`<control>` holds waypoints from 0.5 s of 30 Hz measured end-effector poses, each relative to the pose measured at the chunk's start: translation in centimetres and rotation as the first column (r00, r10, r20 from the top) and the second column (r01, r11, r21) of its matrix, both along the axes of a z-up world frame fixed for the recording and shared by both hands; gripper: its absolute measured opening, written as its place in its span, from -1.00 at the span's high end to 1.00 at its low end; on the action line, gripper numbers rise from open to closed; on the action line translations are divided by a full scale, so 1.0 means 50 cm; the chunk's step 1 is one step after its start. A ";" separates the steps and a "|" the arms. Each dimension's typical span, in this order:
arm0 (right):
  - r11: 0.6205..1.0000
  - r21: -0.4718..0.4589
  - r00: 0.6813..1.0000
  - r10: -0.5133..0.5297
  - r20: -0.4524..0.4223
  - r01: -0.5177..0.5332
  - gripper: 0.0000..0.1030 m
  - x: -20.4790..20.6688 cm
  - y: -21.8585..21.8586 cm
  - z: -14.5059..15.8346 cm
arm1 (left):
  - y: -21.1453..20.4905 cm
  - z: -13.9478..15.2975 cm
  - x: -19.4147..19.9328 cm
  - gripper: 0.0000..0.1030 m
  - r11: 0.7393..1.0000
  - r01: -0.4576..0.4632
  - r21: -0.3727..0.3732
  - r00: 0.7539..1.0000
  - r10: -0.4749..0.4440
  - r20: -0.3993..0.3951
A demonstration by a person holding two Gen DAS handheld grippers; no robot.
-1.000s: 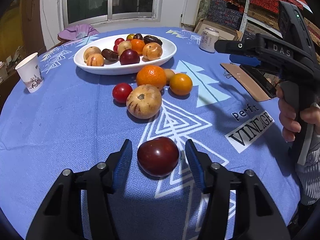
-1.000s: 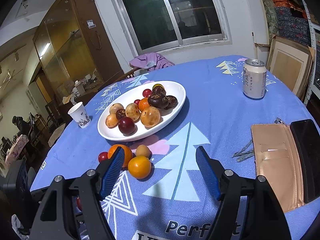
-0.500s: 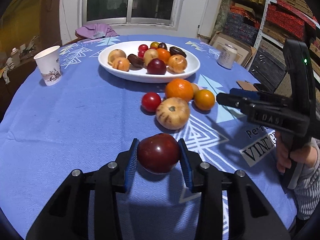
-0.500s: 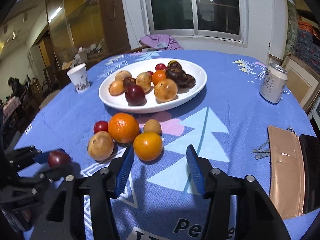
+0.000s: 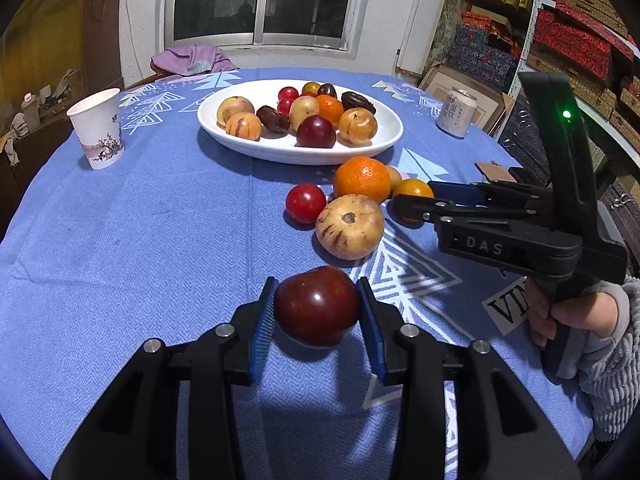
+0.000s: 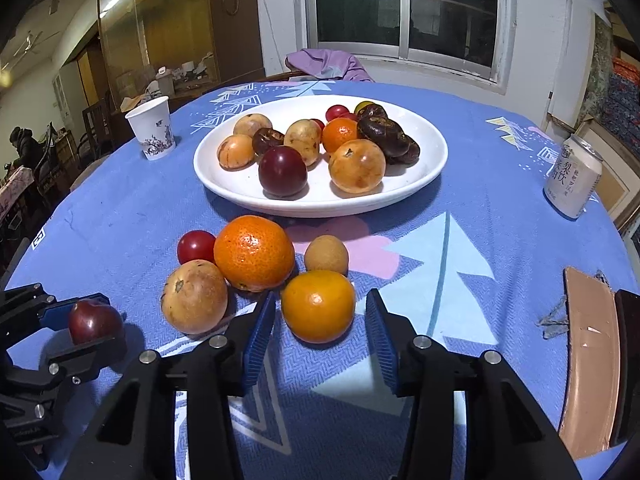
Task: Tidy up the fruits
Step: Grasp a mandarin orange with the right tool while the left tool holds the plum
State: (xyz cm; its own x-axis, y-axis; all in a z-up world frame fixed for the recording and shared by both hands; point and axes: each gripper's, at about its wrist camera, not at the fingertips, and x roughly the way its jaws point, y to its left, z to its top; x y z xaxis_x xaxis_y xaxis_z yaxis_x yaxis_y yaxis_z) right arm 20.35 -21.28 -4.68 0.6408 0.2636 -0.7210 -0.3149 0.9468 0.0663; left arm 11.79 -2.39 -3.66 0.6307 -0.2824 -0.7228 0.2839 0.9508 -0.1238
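My left gripper [image 5: 317,312] has its blue pads clamped on a dark red plum [image 5: 317,306], lifted just off the blue tablecloth [image 5: 140,232]. At twelve o'clock from it sits the white plate [image 5: 384,118] of fruit. My right gripper [image 6: 319,322] has just been narrowing its jaws around a small orange [image 6: 318,306]; the left pad looks to touch the fruit, the right pad shows a thin gap. A bigger orange [image 6: 254,253] lies at eleven o'clock.
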 end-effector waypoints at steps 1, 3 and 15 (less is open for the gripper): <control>1.000 0.005 1.000 0.001 -0.004 -0.001 0.23 0.002 -0.001 0.000 | 0.000 -0.001 0.001 0.24 1.000 0.000 0.001 1.000 0.000 -0.003; 1.000 0.014 1.000 0.001 -0.006 -0.001 0.23 0.002 -0.003 0.000 | 0.000 -0.004 0.003 0.24 1.000 0.001 0.000 1.000 0.000 -0.010; 0.990 0.132 0.997 -0.057 0.055 0.049 0.24 -0.042 -0.070 0.047 | 0.017 0.005 0.011 0.25 0.999 -0.028 -0.027 1.000 0.029 0.002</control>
